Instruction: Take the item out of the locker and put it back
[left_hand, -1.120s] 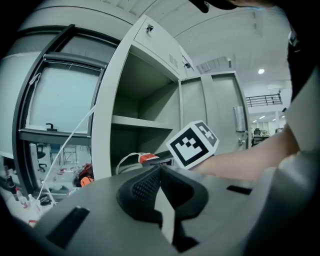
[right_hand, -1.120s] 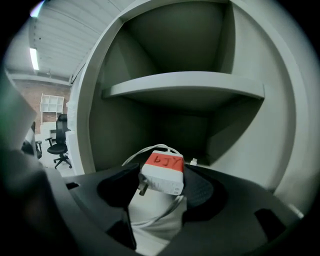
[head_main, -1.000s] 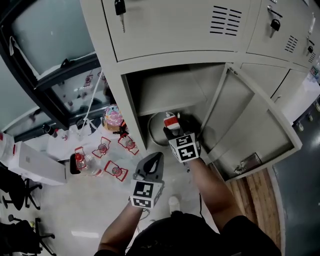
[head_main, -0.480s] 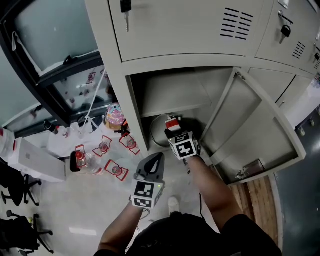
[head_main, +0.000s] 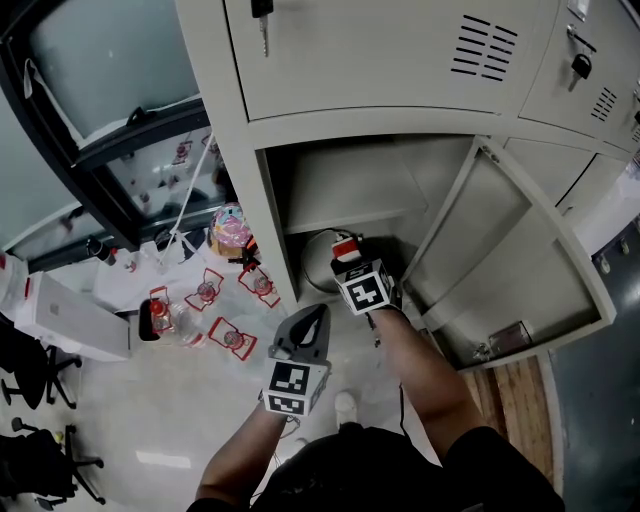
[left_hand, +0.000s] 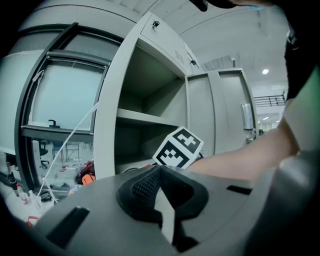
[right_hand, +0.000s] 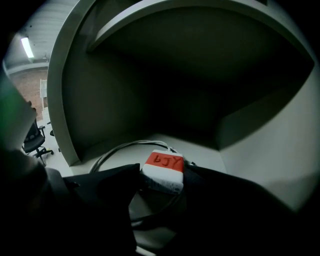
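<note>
Against a second ago: right gripper (head_main: 347, 262) now lower in the open locker (head_main: 330, 122) compartment, nose tipped further down toward the compartment floor (right_hand: 200, 152). No change in jaw spread, wide throughout. Reads as the put-back leg: going down to set the load, not lifting it out. Not released yet.

Pinching a white power adapter (right_hand: 163, 169) with a red top label, one jaw on each side face, block right at the tips. Either just above the floor or barely touching it; can't tell which. Trailing its cable (right_hand: 107, 154), looped on the floor behind and to the left of the block, part of it passing under the jaws. All of it near the compartment's front, left of the swung-open door (head_main: 520, 250).

Left gripper (left_hand: 160, 182) pressed together, nothing in it. Parked outside the locker, below-left of the right one in the head view, well apart from the adapter.

Next, probably: ease down until the block rests, then spread and back out clear of the cable loop.
</note>
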